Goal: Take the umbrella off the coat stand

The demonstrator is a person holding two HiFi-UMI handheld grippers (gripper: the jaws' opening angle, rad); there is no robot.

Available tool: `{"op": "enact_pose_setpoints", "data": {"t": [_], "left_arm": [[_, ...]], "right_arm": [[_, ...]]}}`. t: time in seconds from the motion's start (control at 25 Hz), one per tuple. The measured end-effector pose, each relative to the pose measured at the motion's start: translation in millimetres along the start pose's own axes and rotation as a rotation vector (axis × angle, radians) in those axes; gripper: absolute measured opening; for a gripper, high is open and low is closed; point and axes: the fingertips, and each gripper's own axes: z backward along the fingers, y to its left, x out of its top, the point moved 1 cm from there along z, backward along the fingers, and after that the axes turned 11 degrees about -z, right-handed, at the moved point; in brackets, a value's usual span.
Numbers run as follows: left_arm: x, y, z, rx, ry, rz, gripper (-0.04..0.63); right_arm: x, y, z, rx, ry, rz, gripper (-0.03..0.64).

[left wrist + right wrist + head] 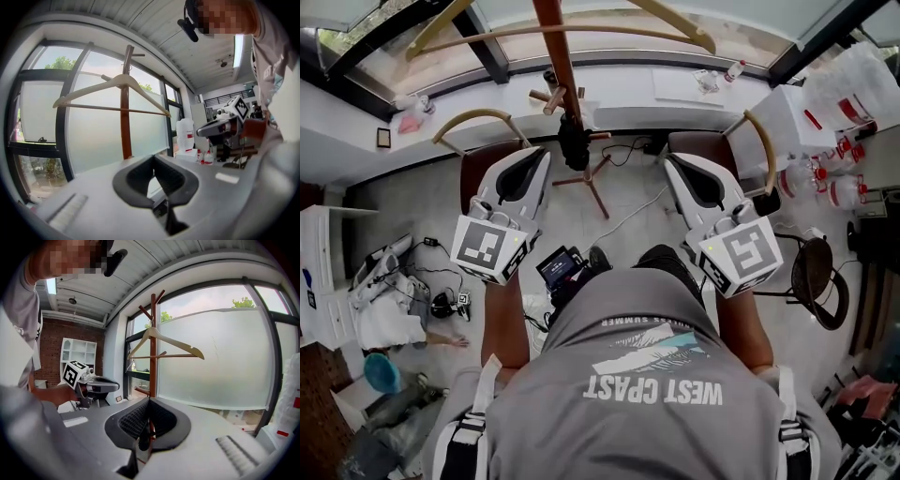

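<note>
Umbrella (573, 142): black, folded compact, hanging low on the wooden coat stand (555, 47). Left gripper (546, 152) fingers closed, empty. Right gripper (667, 161) fingers closed, empty. Shirt (581, 361) print begins "WEST".

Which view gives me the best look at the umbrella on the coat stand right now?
The head view: the dark folded umbrella hangs against the coat stand pole, unobstructed. The right gripper view shows only a dark sliver, probably it, low behind its jaws. The left gripper view shows the pole, not the umbrella.
</note>
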Motion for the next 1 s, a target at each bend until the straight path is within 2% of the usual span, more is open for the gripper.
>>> {"op": "enact_pose_setpoints", "data": {"t": [0.28, 0.68, 1.0], "left_arm": [[-18.6, 6.5, -16.3, -0.027, 0.017, 0.031, 0.002], [-43.0, 13.9, -31.0, -0.001, 0.072, 0.076, 0.002], [-67.4, 20.2, -52.1, 0.014, 0.117, 0.115, 0.003]], "right_arm": [[-1.9, -4.0, -14.2, -0.012, 0.035, 0.001, 0.002], [0.0, -7.5, -44.3, 0.068, 0.064, 0.02, 0.002], [-4.5, -21.9, -61.8, 0.095, 0.104, 0.018, 0.002]]}}
